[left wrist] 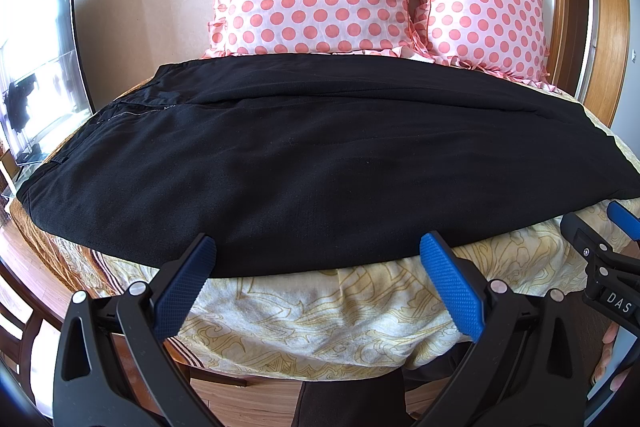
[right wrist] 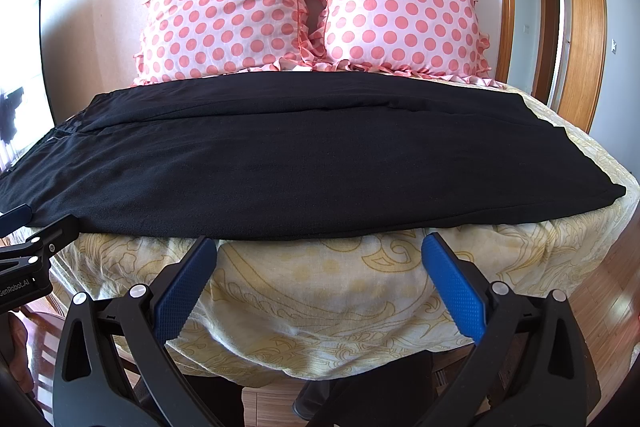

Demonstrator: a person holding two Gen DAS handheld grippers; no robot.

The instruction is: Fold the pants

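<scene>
Both tools open, black pants (left wrist: pixel 280 163) just ahead

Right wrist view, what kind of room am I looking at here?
Most likely a bedroom in a home: black pants lie across a bed with a yellow patterned cover, two polka-dot pillows lean against the wall, and a wooden door frame stands at right.

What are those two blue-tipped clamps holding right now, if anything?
Nothing. The left gripper and the right gripper both gape open short of the black fabric pants, which lie flat on the yellow patterned bedspread.
</scene>
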